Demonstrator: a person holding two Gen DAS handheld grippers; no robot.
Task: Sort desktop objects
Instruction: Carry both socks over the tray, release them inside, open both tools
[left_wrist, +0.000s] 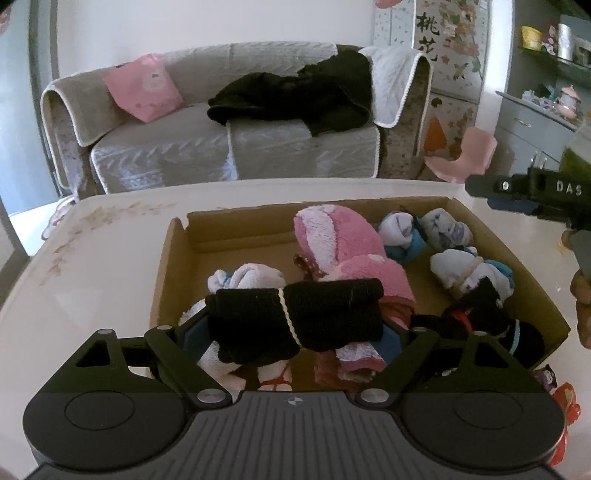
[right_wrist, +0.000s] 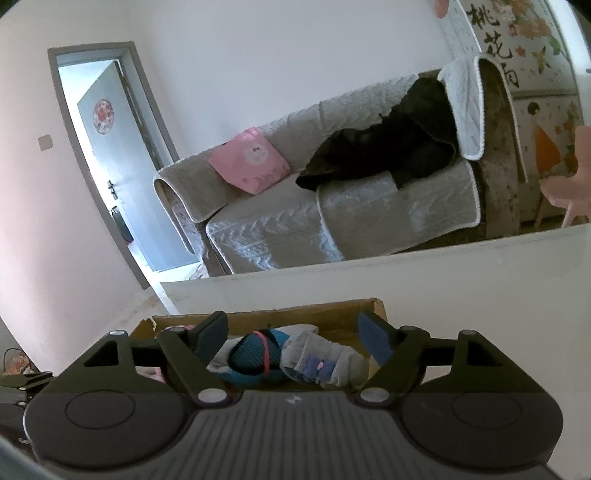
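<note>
The left gripper (left_wrist: 295, 325) is angling down over the cardboard box's (left_wrist: 173, 258) near edge, its jaws clamping a black sock bundle (left_wrist: 299, 317) across its width; the right gripper (right_wrist: 291, 339) is tilting gently down at the box's far right corner, jaws standing apart around a teal sock roll (right_wrist: 258, 354) and a grey sock roll (right_wrist: 321, 363), touching neither; pink fleece socks (left_wrist: 332, 236) are lying mid-box.

Left wrist view: close above open brown cardboard box (left_wrist: 177, 258) on white counter (left_wrist: 92, 240), tilted steeply downward. Right wrist view: lower, nearer level, at box's corner (right_wrist: 376, 314). Shared: box, grey quilted sofa (left_wrist: 221, 147) (right_wrist: 332, 206) beyond.
</note>
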